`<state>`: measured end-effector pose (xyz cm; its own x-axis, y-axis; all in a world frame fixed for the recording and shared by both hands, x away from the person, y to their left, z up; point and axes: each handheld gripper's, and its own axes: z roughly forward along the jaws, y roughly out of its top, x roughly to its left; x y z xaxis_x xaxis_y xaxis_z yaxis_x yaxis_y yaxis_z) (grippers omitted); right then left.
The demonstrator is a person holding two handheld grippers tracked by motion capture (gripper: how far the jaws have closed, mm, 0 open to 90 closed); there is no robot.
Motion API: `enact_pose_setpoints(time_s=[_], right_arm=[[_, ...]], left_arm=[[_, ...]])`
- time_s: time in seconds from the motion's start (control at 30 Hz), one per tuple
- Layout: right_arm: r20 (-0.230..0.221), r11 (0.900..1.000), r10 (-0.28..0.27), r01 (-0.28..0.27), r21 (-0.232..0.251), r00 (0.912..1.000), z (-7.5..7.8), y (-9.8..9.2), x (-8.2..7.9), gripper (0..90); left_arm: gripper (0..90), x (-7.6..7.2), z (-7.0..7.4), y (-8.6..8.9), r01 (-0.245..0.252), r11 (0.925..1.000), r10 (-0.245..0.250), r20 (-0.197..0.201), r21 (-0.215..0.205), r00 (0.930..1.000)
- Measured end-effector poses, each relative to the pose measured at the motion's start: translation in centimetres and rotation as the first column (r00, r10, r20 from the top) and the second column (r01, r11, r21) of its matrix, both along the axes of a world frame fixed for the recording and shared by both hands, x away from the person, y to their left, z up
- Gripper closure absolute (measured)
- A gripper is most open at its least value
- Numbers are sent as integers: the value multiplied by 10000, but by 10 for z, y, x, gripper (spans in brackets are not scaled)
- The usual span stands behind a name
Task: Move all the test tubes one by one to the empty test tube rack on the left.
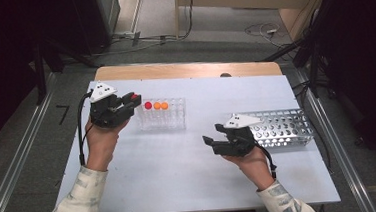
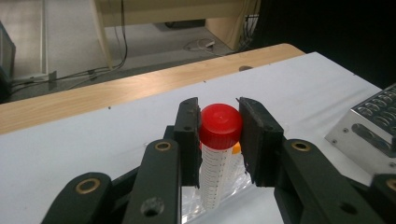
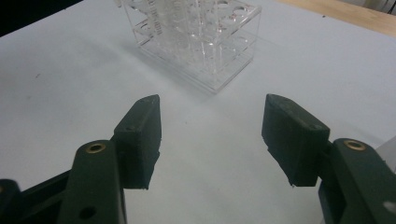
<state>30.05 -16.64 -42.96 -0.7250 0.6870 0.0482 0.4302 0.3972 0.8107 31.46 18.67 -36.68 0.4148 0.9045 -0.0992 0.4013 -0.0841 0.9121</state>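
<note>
**Carrying the red-capped tube clear of the clear rack**

We have the left gripper clamped on the red-capped tube, pads pressing the cap from both sides, the tube hanging upright near the far left corner of the table, just at the left end of the clear rack. One red and two orange caps remain in that rack. Our right gripper hovers with jaws wide apart and nothing between them, near the metal rack at the right edge. We judge the step to be a transfer: keep the squeeze steady, hold the tube vertical, lift until its tip clears the rack, and travel level so it does not swing.
</note>
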Motion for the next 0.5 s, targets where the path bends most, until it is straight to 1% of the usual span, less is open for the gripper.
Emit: enact_pose_setpoints(time_s=[0.23,0.37,0.5], right_arm=[[9,10000,-6,6,24,10000,0,-1,0,362],[17,10000,0,0,14,10000,0,-1,0,362],[18,10000,2,-3,21,10000,1,-1,0,363]], left_arm=[[703,7,2,3,-241,9997,241,26,-85,9997],[705,9,5,2,-291,9995,291,64,-74,9996],[705,11,5,1,-364,9993,363,95,42,9993]])
